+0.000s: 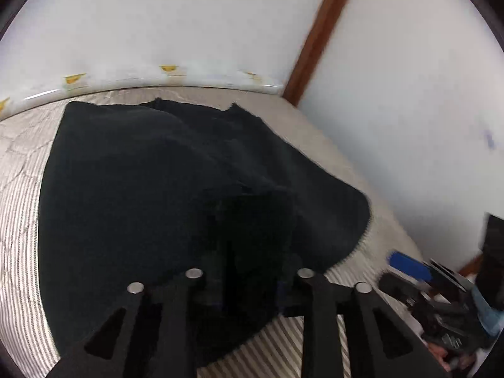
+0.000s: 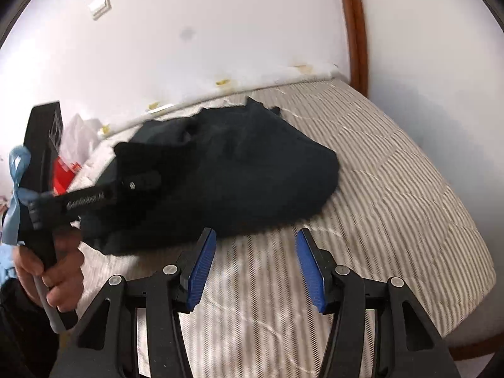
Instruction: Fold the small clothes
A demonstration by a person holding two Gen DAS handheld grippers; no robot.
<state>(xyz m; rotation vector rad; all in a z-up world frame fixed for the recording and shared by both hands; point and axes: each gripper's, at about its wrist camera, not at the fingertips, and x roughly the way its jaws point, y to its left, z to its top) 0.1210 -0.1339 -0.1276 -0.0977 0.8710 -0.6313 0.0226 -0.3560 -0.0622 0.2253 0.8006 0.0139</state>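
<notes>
One dark garment [image 2: 226, 170] lies on the striped mattress [image 2: 393, 195] of the bed, bunched into a low mound with its far edge close to the white wall [image 2: 220, 25]. In the right wrist view its long axis runs from lower left to upper right, from the person's hand toward the wooden post [image 2: 356, 31].

Right gripper [image 2: 255, 267]: the jaws stand apart with only bare striped mattress between the blue pads [image 2: 201, 271]. Nothing is held. The garment lies ahead of these jaws and to their left; its near hem sits just beyond the left pad, not touching it.

Left gripper [image 1: 249, 236]: it is over the garment itself. In the left wrist view the fingertips are lost against the black cloth, so the frames do not show whether the jaws press on fabric or stand clear of it. In the right wrist view the gripper's body reaches across the left end of the mound, carried by the person's left hand [image 2: 53, 271], but its tips are hidden there too.

Governing relation: the left gripper is the nearer of the two, already at the garment's left end, while the right gripper is short of the cloth and offset toward its right half. Judged from this layout, the next move calls for the right jaws to advance forward and leftward to the near hem, so that both ends of the long axis are taken before any fold is drawn.

Caution: the mound is uneven, so a grasp may gather several layers.
</notes>
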